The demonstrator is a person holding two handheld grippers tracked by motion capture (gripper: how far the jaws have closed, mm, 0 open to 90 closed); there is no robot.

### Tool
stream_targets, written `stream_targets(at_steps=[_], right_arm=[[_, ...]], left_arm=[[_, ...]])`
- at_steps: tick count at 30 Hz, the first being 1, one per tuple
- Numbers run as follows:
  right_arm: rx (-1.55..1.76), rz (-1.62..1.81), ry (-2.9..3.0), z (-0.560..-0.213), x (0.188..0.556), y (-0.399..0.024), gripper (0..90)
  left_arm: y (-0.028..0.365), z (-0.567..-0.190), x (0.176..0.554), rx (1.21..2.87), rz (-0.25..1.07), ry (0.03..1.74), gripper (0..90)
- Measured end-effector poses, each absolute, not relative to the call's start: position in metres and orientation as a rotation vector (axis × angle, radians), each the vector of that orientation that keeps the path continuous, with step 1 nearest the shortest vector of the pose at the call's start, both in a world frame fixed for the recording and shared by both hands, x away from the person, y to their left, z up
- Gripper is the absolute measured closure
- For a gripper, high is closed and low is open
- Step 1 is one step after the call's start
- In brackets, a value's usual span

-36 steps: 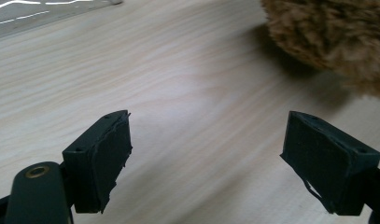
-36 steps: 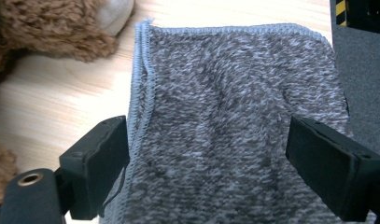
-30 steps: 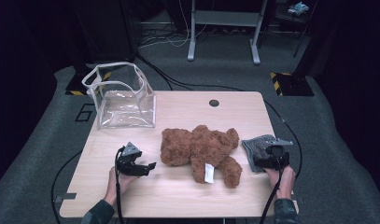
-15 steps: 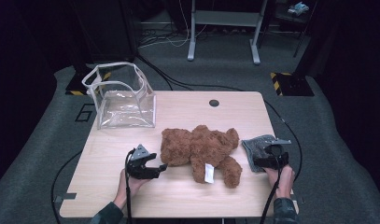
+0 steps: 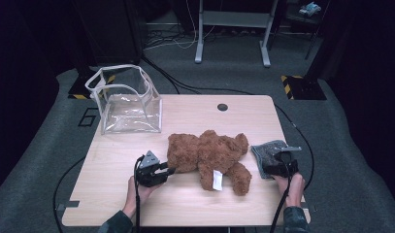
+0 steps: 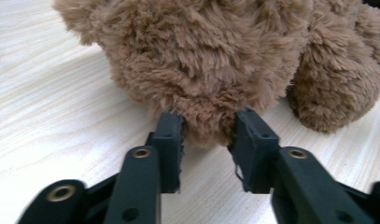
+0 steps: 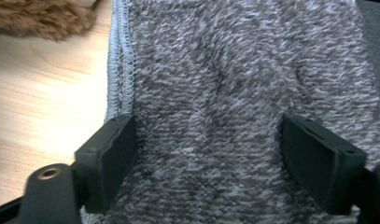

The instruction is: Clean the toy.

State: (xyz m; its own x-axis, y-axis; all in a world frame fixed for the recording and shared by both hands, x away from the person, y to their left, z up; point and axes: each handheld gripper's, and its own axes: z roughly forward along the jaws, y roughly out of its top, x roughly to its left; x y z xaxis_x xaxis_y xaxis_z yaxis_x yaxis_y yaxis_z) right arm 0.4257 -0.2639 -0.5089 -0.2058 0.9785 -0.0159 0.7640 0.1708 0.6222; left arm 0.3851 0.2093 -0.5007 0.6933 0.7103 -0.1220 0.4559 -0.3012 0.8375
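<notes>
At the upper left of the high view the clear bag (image 5: 129,103) stands open-topped on the surface (image 5: 112,194), and nothing shows inside it. Below it, at lower left, your left tongs (image 5: 170,171) have just been closing and now pinch a tuft of fur at the rounded end of the teddy bear (image 5: 209,155); in the left gripper view the fingers (image 6: 171,135) press into the pile from both sides. The bear lies across the middle of the frame, well apart from the bag. It looks light and soft, so it should sag and swing from a small pinch. Fur alone may slip out, so a deeper bite into the stuffed body or a limb would likely hold better.

At the right, a grey knitted cloth (image 5: 269,151) lies flat at the surface's edge, just beside the bear's leg. Your right tongs (image 5: 277,167) sit over it. In the right gripper view they have just been closing a little, yet stand wide with the cloth (image 7: 225,93) between them, not gripping. The cloth is limp and will likely bunch when pinched.
</notes>
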Motion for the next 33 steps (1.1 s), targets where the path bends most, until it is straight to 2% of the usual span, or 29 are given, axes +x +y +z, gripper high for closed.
stream_targets(at_steps=[10, 11, 12, 20, 33], right_arm=[[1.628, 0.731, 2.059, -0.507, 0.424, -0.264, 47.6], [1.628, 0.731, 2.059, -0.507, 0.424, -0.264, 47.6], [1.651, 0.734, 2.048, -0.506, 0.423, -0.263, 52.0], [1.653, 0.754, 2.036, -0.506, 0.422, -0.266, 70.9], [1.672, 0.848, 1.988, -0.49, 0.412, -0.275, 74.5]], left_arm=[[0.208, -0.502, 0.387, 1.949, 0.339, 0.913, 83.1], [0.208, -0.502, 0.387, 1.949, 0.339, 0.913, 84.1], [0.208, -0.503, 0.387, 1.945, 0.339, 0.915, 84.8], [0.21, -0.505, 0.388, 1.931, 0.339, 0.909, 87.6], [0.21, -0.506, 0.388, 1.909, 0.344, 0.917, 87.5]])
